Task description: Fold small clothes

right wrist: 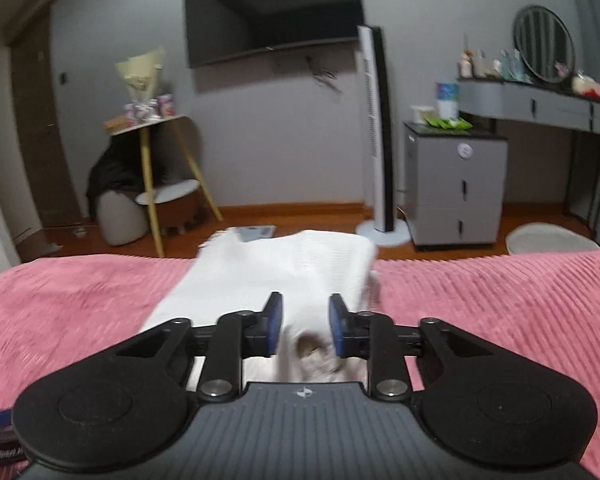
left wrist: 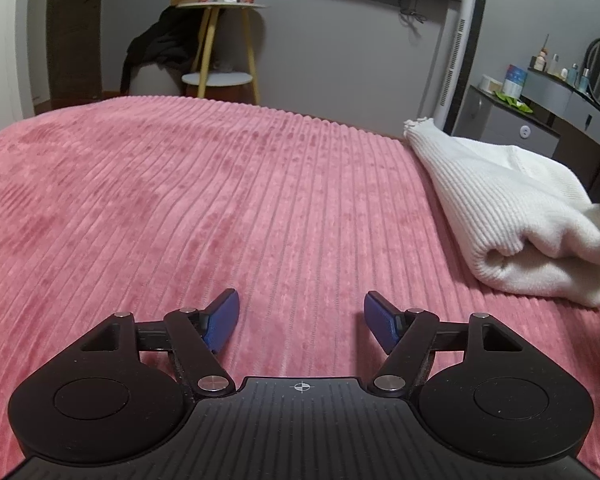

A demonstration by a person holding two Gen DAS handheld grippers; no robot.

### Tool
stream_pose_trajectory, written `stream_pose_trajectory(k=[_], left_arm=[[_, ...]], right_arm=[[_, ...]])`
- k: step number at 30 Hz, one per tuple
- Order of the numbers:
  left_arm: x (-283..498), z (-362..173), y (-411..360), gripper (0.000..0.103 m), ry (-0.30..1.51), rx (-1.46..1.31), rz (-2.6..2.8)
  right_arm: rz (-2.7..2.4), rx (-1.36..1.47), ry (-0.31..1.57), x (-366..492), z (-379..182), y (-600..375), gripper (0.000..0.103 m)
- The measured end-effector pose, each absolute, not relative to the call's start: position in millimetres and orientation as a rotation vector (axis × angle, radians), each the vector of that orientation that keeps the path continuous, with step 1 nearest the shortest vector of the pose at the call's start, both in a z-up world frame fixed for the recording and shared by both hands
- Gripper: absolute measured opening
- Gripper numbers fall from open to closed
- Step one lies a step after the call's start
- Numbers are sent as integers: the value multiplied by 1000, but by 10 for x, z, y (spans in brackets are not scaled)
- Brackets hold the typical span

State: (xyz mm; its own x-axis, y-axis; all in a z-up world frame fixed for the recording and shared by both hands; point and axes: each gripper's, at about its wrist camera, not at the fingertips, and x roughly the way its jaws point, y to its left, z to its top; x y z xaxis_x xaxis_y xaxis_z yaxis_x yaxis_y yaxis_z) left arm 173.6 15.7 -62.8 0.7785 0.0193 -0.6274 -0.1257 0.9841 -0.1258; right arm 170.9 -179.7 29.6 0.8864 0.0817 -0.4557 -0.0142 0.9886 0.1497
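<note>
Pink ribbed plush covers the bed [left wrist: 220,200], and on it lies a white ribbed knit garment [left wrist: 500,208], folded into a thick bundle. No brand or label on it can be read; a strip of white lettering at the lower left edge of the right wrist view is too blurred to make out. The left gripper [left wrist: 302,322] hangs over bare blanket with its blue-padded jaws spread wide and nothing between them; the garment lies well off to its right, near the bed's far right edge. The right gripper [right wrist: 305,330] sits directly over the near end of the same garment [right wrist: 284,268], its jaws narrowly apart with white cloth showing in the gap; whether the pads press on the cloth cannot be told through the blur. The garment reaches toward the bed's far edge, beyond which lies a wooden floor [right wrist: 300,216]. Broad open blanket spreads to the left of the garment.
</note>
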Motion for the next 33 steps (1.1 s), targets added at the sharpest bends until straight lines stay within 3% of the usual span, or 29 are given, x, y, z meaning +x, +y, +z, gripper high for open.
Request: stream_pose_trajectory(k=[4,14,20,21,22,23,26,28,31,33], left_arm=[[1683,-554,52,73,694,-182,0],[2072,-445,-785,79,640,-12,-171],[2436,-602,-988,68,705,18,-108],[2476,-602,-938,66,727,-20,-124],[2482,-603,-870,66,745,-55,-134],[2487,-600,-796,66,760,-81,-141],[2437,-576,-565,68,784,-117,-162],[2394,-531,-396,72,799,-117,-129],[2402,-436,-118,72,816,-201,-126],[2476,-384,10,76,824,-327,-154]], right_arm=[[-73,137,585,1824,-10,-1849,20],[56,203,462,1663,76,-1931,24],[35,147,534,1762,-49,-1986,22],[25,141,535,1768,-66,-1988,23],[8,147,540,1788,-87,-2030,38],[-3,178,559,1818,-129,-2097,42],[49,371,589,1881,-207,-2347,43],[57,407,598,1914,-190,-2420,52],[108,585,641,2012,-299,-2611,54],[145,746,652,2067,-428,-2735,61]])
